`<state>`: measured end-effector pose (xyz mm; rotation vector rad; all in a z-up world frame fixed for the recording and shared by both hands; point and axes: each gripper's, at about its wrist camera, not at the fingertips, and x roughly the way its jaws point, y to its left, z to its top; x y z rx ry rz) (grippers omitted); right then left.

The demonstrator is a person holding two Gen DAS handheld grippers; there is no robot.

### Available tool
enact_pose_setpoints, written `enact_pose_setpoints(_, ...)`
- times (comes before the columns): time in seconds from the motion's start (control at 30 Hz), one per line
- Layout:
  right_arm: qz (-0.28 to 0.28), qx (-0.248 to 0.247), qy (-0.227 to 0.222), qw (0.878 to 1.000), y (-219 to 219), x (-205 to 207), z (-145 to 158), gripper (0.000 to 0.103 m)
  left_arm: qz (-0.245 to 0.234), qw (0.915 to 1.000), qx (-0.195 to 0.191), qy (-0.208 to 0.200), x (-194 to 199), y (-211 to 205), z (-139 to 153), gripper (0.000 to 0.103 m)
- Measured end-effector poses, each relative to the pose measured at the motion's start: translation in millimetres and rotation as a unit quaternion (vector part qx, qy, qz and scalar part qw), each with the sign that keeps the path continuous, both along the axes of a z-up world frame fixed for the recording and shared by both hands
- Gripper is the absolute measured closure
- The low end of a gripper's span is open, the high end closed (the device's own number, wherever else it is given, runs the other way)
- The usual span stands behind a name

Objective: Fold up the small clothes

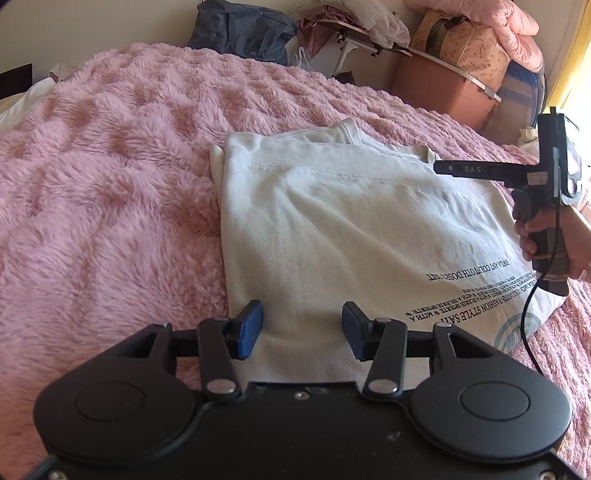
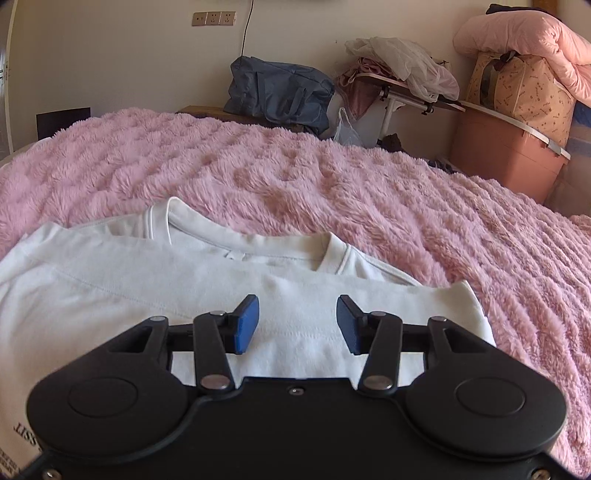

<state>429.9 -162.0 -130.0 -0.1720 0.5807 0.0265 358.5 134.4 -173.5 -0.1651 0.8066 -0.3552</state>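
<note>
The left gripper point(image 1: 302, 330) has its blue-padded fingers point(image 1: 251, 328) apart with nothing between them, hovering just above the near edge of a white T-shirt point(image 1: 332, 229). The right gripper point(image 2: 297, 324) also has its fingers point(image 2: 246, 323) apart and empty, poised over the shirt's upper part, just short of the collar point(image 2: 251, 247).

The shirt lies partly folded, flat on a fluffy pink blanket point(image 1: 110, 166) covering the bed. The next fold probably needs each gripper to pinch a full edge, all layers together, then lift evenly so the cloth does not skew.

The left wrist view alone shows the right gripper from the side, the person's hand point(image 1: 554, 236) on its handle, and black printed lettering point(image 1: 480, 291). The right wrist view alone shows the open neckline clearly and wall sockets point(image 2: 213, 18) beyond the bed.
</note>
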Motion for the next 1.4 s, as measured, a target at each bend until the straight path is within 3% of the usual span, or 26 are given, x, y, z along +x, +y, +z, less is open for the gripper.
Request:
enact_pose_setpoints(0.27,-0.029,-0.041,0.0,0.999,35,56,-14,0.055,-0.001,1.0,-0.004,0.002,3,1,-4,0.051)
enact_pose_setpoints(0.4,-0.029,-0.059,0.024,0.998,37,65,-29,0.055,-0.004,1.0,-0.005,0.005,4,2,-4,0.051)
enact_pose_setpoints(0.6,-0.01,-0.057,0.016,0.998,37,29,-22,0.055,-0.001,0.9999,-0.008,0.007,4,2,-4,0.05)
enact_pose_setpoints(0.83,0.045,-0.089,0.038,0.994,41,-46,-28,0.055,0.01,0.9999,-0.009,0.01,3,1,-3,0.05)
enact_pose_setpoints(1.17,0.081,-0.064,0.076,0.992,31,-130,-26,0.055,0.016,0.9998,-0.005,0.011,4,-1,-3,0.05)
enact_pose_setpoints(1.4,0.084,-0.056,0.076,0.992,32,-162,-24,0.056,0.015,0.9998,-0.005,0.008,3,-1,-4,0.05)
